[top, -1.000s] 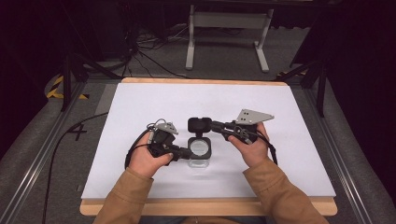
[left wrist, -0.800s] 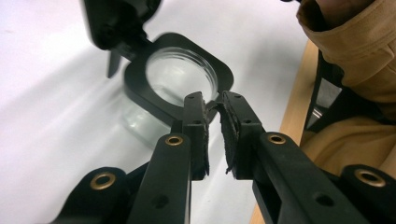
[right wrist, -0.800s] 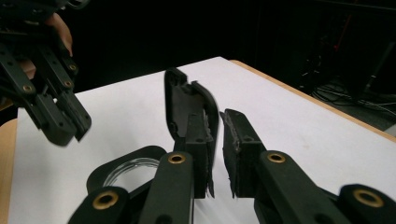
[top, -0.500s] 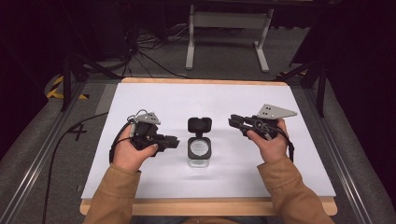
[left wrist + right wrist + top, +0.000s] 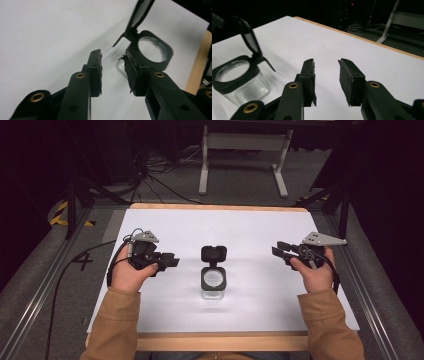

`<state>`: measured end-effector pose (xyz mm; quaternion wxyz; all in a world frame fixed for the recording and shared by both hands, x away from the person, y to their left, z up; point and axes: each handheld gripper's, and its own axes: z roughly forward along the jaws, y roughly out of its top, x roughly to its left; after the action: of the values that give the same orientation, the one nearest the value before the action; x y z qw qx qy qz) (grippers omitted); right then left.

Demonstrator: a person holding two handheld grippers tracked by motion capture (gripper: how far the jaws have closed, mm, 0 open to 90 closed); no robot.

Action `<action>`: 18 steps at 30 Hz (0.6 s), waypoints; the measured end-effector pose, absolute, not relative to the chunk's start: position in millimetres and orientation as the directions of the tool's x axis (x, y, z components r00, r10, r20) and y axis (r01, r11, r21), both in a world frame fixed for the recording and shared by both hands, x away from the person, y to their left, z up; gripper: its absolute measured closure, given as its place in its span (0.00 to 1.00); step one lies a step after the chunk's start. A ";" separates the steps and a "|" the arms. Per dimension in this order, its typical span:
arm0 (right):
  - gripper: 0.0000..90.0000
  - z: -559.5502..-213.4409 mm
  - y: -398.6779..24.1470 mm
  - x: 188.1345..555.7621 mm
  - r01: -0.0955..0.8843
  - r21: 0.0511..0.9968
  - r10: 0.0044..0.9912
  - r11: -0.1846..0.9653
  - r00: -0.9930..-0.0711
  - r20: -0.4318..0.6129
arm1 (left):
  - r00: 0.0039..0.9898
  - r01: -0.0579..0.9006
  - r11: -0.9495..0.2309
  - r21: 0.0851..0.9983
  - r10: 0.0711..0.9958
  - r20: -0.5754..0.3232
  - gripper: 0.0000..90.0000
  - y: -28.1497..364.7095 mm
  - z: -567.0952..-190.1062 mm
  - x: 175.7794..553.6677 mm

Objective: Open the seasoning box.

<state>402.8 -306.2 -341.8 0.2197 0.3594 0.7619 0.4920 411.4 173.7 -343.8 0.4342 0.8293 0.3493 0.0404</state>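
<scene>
A small clear glass jar (image 5: 213,289) with a square black collar stands near the middle of the white surface (image 5: 250,227), a little toward the person's edge; its hinged black lid (image 5: 214,254) is flipped up and back, standing at the jar's twelve o'clock in the high view; the mouth of the jar is uncovered.

The left claw (image 5: 172,262) sits at the jar's nine o'clock, well apart from it, held in the left hand (image 5: 131,272) and pointing toward three o'clock; its jaws have just been opening and now stand released, with nothing between them; in the left gripper view the left claw (image 5: 113,71) shows a bare gap, with the jar (image 5: 150,51) and its raised lid (image 5: 141,13) lying just past the pads.

The right claw (image 5: 280,249) is at the jar's three o'clock, well apart, held in the right hand (image 5: 314,272) and pointing toward nine o'clock; its jaws too have just been opening and stand released, holding nothing; in the right gripper view the right claw (image 5: 326,80) frames bare surface, and the jar (image 5: 240,82) stands off at nine o'clock with its lid (image 5: 248,37) tilted back.
</scene>
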 end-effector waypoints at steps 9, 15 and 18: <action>0.64 -356.7 -338.3 413.7 0.426 0.871 0.821 0.245 -0.568 0.047 | 0.704 0.595 -0.363 0.717 0.666 -0.247 0.73 184.1 -364.3 427.7; 0.61 -377.4 -351.8 425.5 0.493 0.832 0.854 0.256 -0.518 0.044 | 0.685 0.602 -0.355 0.716 0.691 -0.233 0.70 191.5 -381.8 437.7; 0.59 -385.5 -354.8 429.5 0.518 0.814 0.865 0.263 -0.501 0.040 | 0.680 0.599 -0.353 0.719 0.699 -0.223 0.69 193.3 -388.3 441.2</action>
<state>429.5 -354.8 -385.5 0.2134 0.4516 0.7655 0.4056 441.2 193.3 -388.3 0.4086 0.8203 0.3956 0.0610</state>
